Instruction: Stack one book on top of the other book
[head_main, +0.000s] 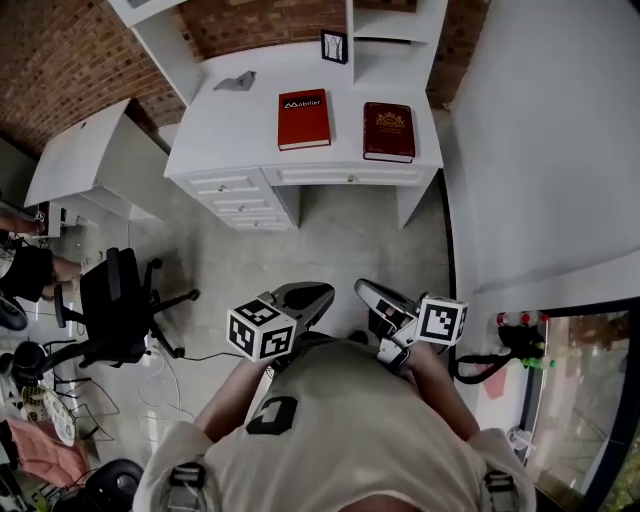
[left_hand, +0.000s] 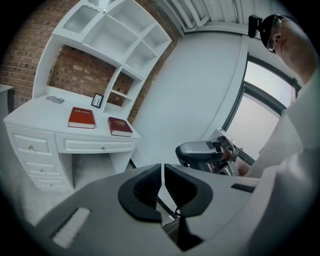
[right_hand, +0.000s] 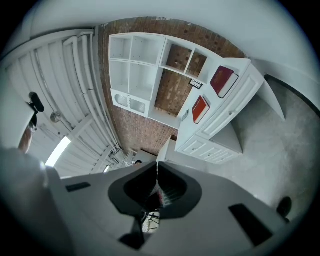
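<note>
White desk (head_main: 225, 135) ahead – two books flat on top, side by side, not touching.
Bright red book (head_main: 303, 119) around middle of desk top; dark red book (head_main: 388, 131) toward right edge, front end near front edge.
Small picture frame (head_main: 334, 46) upright at back edge, behind the books.
Left gripper (left_hand: 163, 172) – jaws closed to thin slit, nothing between.
Right gripper (right_hand: 156, 172) – jaws fully together, empty.
Both grippers held close to person's torso, well apart from desk.
</note>
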